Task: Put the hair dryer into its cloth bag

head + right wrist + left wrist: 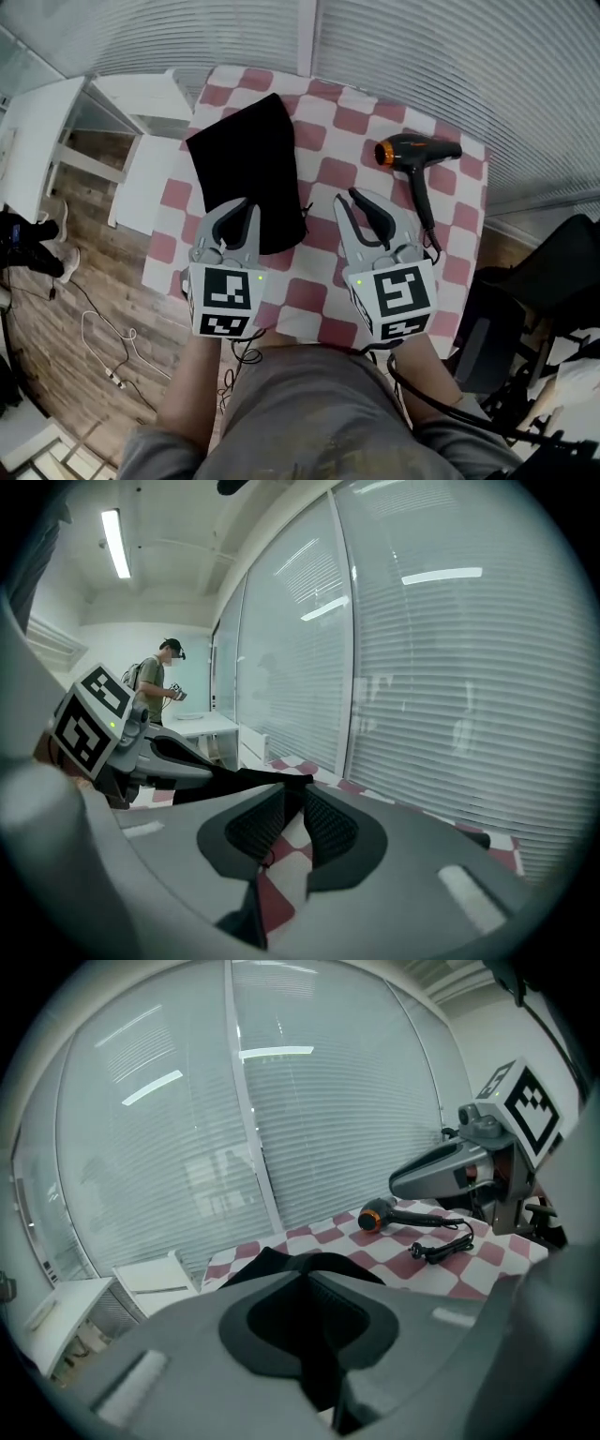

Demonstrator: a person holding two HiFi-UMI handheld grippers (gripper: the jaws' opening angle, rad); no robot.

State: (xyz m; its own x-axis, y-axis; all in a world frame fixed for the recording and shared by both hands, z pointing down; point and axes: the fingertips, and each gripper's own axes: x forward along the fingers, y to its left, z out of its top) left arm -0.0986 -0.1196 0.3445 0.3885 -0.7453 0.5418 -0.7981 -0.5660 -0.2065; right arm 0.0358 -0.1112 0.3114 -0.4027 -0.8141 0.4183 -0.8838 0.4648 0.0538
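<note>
The black cloth bag (247, 164) lies flat on the left half of the red-and-white checked table (323, 178). My left gripper (244, 208) sits at the bag's near edge, shut on the cloth; in the left gripper view black fabric fills the gap at its jaws (307, 1274). The black hair dryer (412, 153) with an orange nozzle ring lies at the far right, its cord (424, 211) trailing toward me. My right gripper (348, 197) hovers between bag and dryer, slightly open, holding nothing; checked cloth shows between its pads (323, 829). The bag's corner (281, 780) ends just short of them.
A white shelf unit (141, 103) stands off the table's left side, above a wooden floor with loose cables (108, 361). A black chair (548, 272) is at the right. Window blinds run behind the table. A person (159, 682) stands far off in the room.
</note>
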